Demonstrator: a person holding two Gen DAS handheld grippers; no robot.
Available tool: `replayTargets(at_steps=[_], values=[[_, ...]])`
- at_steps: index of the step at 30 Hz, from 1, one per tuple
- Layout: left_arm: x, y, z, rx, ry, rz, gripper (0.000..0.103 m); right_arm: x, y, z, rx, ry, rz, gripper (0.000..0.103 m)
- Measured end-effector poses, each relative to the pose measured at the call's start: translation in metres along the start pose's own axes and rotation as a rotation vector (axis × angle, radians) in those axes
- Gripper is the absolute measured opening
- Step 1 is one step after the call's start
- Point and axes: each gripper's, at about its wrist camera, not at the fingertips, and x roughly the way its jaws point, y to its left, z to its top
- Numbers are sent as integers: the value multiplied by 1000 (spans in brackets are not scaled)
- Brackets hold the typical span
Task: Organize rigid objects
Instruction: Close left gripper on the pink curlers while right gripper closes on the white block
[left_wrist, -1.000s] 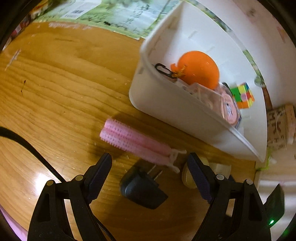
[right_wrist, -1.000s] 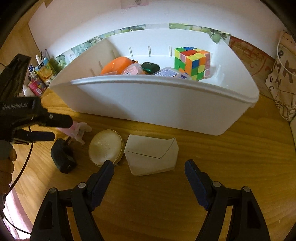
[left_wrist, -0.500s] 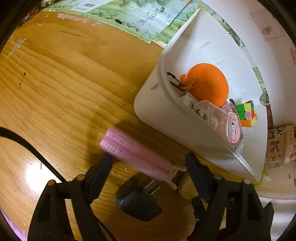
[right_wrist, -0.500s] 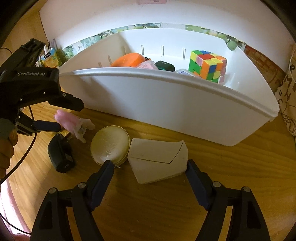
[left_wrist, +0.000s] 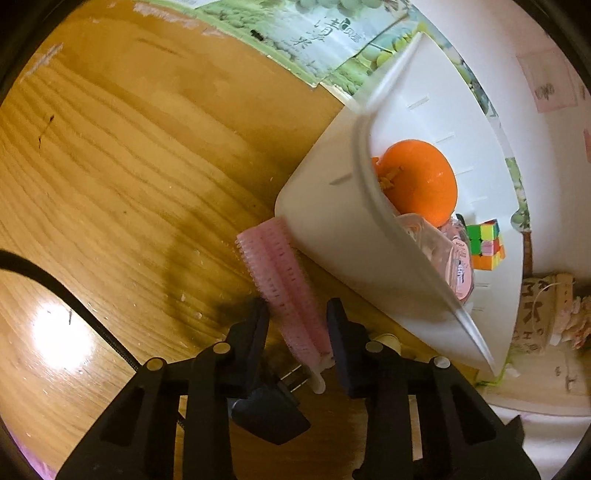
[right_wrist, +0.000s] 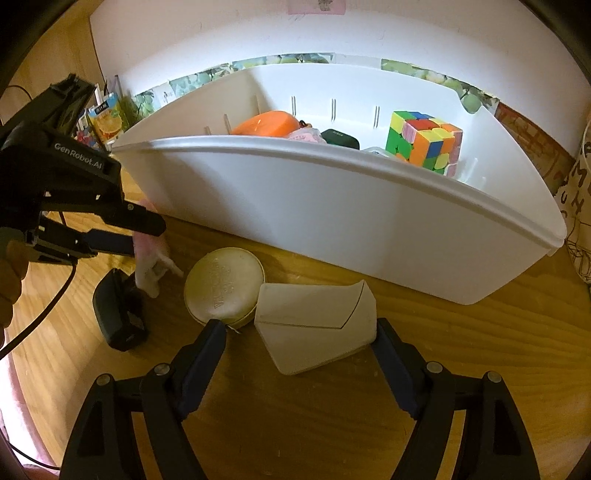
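one white bin (right_wrist: 332, 221) across frame centre, right wrist view, already holding orange ball (left_wrist: 421, 181), puzzle cube (right_wrist: 424, 144). below it on wood table (left_wrist: 110, 166): beige wedge box (right_wrist: 317, 332), round tin (right_wrist: 221, 284), black plug (right_wrist: 118, 314) lower left. right gripper (right_wrist: 299, 354) spread wide, straddling wedge box, gripping nothing. left gripper (left_wrist: 297, 328) just closed, clamped on pink roller (left_wrist: 280, 280), lower centre beside bin wall; probably for lifting into bin.
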Motion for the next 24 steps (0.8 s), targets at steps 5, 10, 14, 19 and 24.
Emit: replayTargets(at_steps=[5, 10, 14, 19, 24], values=[[-5, 13, -3, -52, -6, -41, 32, 0, 1, -1, -7, -8, -32, 63], [-11, 17, -6, -75, -25, -61, 31, -2, -1, -3, 11, -9, -15, 62], [-22, 21, -7, -63, -53, -85, 29, -5, -1, -4, 11, -17, -9, 62], [-38, 26, -8, -57, -102, -125, 28, -12, 2, -4, -7, -29, -8, 62], [-56, 28, -10, -54, -172, -184, 28, -22, 7, -2, -31, -50, 8, 62]])
